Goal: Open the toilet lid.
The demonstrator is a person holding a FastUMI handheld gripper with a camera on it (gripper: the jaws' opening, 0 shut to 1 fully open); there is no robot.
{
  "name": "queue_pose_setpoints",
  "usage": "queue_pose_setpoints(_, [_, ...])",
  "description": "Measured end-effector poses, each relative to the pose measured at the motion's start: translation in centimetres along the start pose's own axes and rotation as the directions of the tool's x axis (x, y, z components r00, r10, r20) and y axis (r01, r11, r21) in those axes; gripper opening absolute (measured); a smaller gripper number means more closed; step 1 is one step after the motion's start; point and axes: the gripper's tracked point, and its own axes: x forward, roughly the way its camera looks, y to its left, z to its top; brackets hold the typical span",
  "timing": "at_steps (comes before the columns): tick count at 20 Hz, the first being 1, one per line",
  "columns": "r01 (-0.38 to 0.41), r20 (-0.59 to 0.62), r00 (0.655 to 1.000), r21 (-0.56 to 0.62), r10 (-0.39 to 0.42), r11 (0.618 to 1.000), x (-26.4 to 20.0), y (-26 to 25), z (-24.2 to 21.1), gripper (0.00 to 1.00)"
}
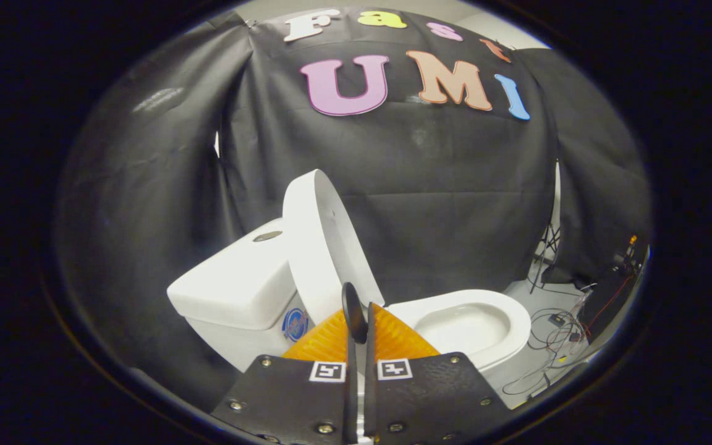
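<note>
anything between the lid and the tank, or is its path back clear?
Nothing visible. The lid stands raised, near upright, its back edge by the tank. The gripper is shut just ahead of the lid's lower edge, holding nothing.

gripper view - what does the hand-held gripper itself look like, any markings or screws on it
The hand-held gripper has two flat black textured plates side by side, each with silver screws along its edges and a square black-and-white tag marker near its inner front corner. Two narrow fingers run forward from the slit between the plates, flanked by ribbed translucent orange wedge-shaped pieces. No cables or sleeve are visible.
</note>
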Motion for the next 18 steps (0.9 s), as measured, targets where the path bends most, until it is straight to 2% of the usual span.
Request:
queue_pose_setpoints(4, [-0.03, -0.028, 0.999, -0.099, 0.027, 0.995, -1.1, 0.5, 0.1, 0.05])
queue_pose_setpoints(6, [-0.107, -0.01, 0.994, -0.1, 0.106, 0.989, -2.1, 1.7, 0.5, 0.05])
queue_pose_setpoints(8, [-0.141, 0.038, 0.989, -0.072, 0.144, 0.987, -4.1, 1.2, 1.6, 0.28])
queue_pose_setpoints(16, [-0.148, 0.139, 0.978, -0.057, 0.155, 0.987, -6.3, -4.1, 4.5, 0.99])
queue_pose_setpoints(18, [-0.125, 0.134, 0.982, -0.071, 0.133, 0.99, -6.0, -6.7, 4.5, 0.99])
